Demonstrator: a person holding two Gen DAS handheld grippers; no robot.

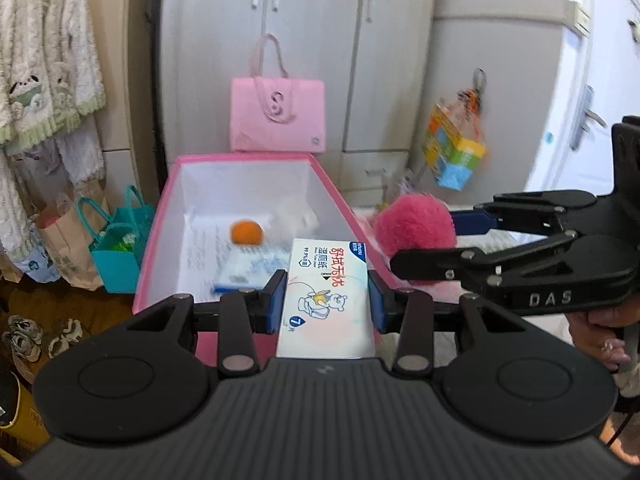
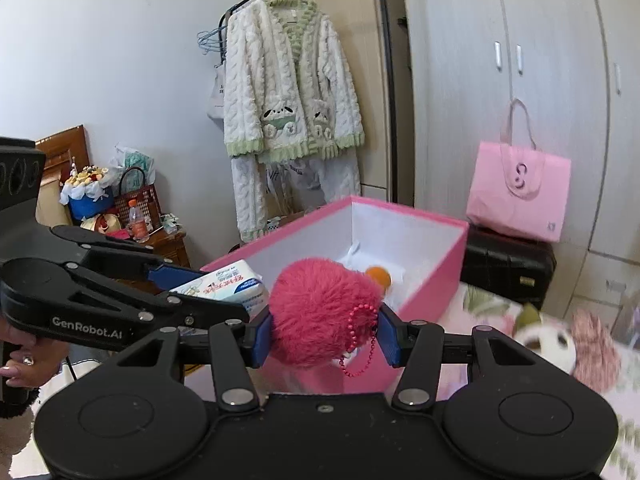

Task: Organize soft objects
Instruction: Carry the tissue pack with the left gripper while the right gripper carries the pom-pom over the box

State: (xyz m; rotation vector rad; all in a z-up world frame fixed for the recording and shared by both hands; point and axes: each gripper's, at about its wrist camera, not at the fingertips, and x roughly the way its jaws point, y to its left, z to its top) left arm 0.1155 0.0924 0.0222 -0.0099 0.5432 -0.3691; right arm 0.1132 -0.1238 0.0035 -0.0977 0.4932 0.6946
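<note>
Wardrobe doors back the pink box (image 1: 344,200) at twelve o'clock. Left gripper (image 1: 327,300) clamps a light, squashy wipes pack (image 1: 326,280) by its sides — right gripper (image 2: 325,334) pinches a compressible pink pompom (image 2: 320,312) mid-body, both just short of the box.

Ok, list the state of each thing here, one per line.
left gripper: shut on wipes pack
right gripper: shut on pink pompom
pink box: open, no lid on
orange ball: lying inside the box
pink tote bag: upright behind the box
</note>
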